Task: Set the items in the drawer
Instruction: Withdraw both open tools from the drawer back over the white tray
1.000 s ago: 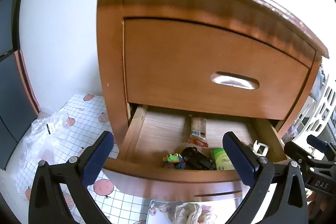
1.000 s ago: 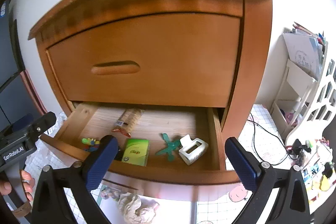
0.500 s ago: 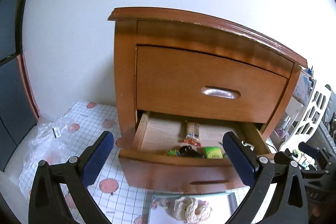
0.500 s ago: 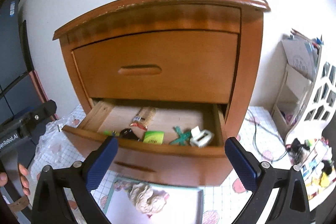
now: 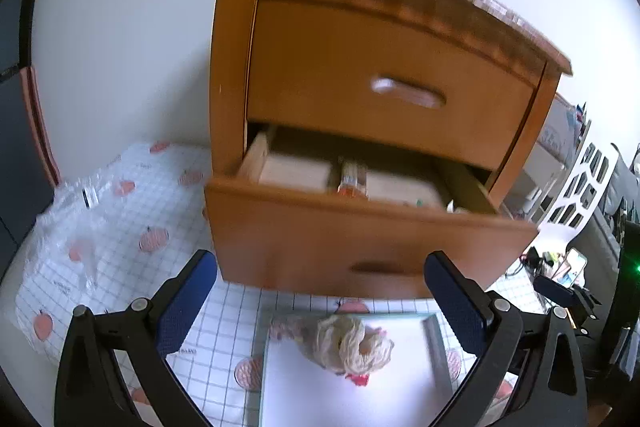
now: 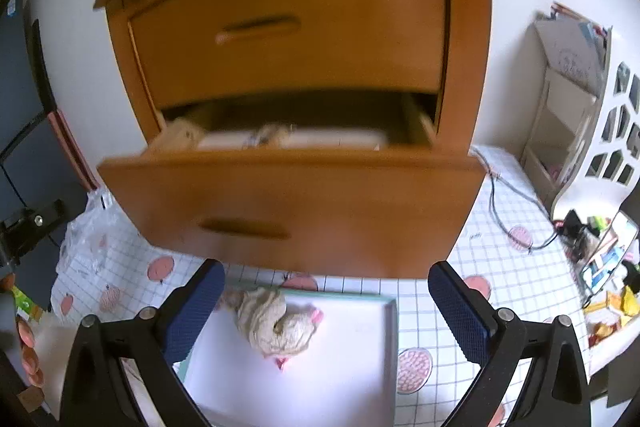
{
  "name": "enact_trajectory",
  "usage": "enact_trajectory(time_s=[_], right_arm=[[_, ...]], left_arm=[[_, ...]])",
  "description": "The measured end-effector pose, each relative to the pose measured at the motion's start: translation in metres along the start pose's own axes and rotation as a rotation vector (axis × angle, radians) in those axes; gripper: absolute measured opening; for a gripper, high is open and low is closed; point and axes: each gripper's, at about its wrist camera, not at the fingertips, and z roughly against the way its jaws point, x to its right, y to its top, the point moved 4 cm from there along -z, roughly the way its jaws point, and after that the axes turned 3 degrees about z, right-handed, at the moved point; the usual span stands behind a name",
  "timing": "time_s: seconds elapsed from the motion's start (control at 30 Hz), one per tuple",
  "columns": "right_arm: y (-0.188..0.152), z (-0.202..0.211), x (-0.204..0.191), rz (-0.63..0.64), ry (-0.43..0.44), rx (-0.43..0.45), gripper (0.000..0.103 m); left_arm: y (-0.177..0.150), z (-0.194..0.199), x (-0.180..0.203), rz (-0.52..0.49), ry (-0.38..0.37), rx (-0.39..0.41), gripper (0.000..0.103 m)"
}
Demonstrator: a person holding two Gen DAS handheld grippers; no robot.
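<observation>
We hold both grippers low in front of the nightstand (image 5: 360,39), each spread wide with nothing between its fingers: the left gripper (image 5: 320,299) and the right gripper (image 6: 326,307). The lower drawer (image 5: 360,239) stands pulled out from the nightstand, with a snack packet (image 5: 352,179) lying inside it. On the floor just in front of the nightstand sits a white tray (image 6: 352,367), and a crumpled cream cloth bundle (image 6: 276,323) rests on the tray's near-nightstand end.
</observation>
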Motion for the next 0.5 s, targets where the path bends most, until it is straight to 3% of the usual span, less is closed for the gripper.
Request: enact_trajectory(time_s=[0.5], right_arm=[[-0.070, -0.076, -0.006, 0.008, 0.021, -0.167, 0.103]], left_arm=[[-0.083, -0.072, -0.015, 0.014, 0.006, -0.182, 0.103]])
